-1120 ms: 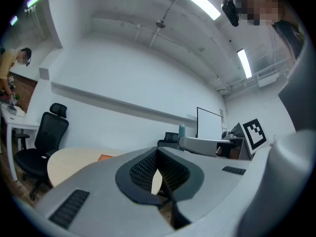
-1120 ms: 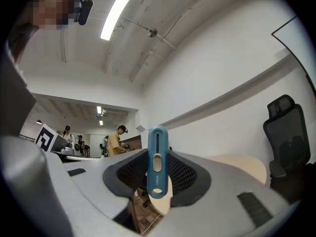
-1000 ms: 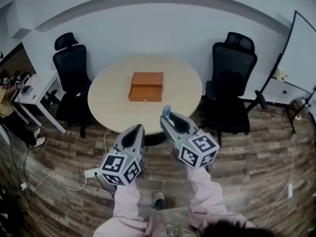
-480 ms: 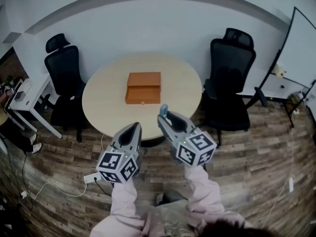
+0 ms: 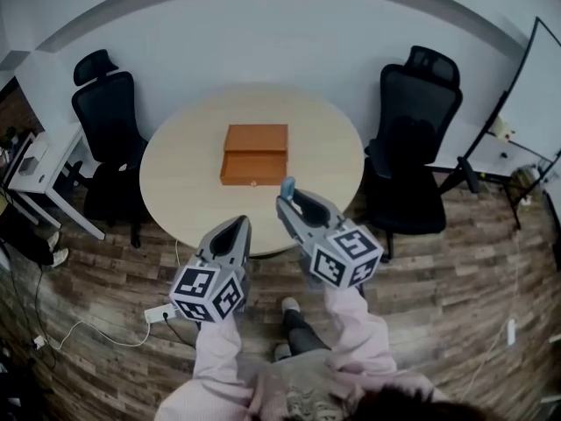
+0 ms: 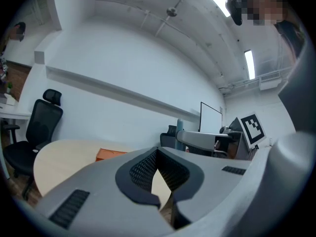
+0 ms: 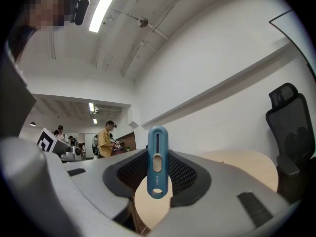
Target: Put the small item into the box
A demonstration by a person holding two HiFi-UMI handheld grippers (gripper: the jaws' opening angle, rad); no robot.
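Standing upright, slim blue slotted item (image 7: 157, 163)

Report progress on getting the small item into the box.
Done: the right gripper holds the blue item. In hand: it hangs at the table's near edge, short of the box. Remaining: carry it over the box and release. The left gripper is shut and empty.

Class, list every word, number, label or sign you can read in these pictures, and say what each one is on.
No readable words or numbers anywhere.
Blue item in the right gripper: any marking too small to read.
Orange box: no lettering visible.
Marker cubes: black-and-white square patterns only, no letters.
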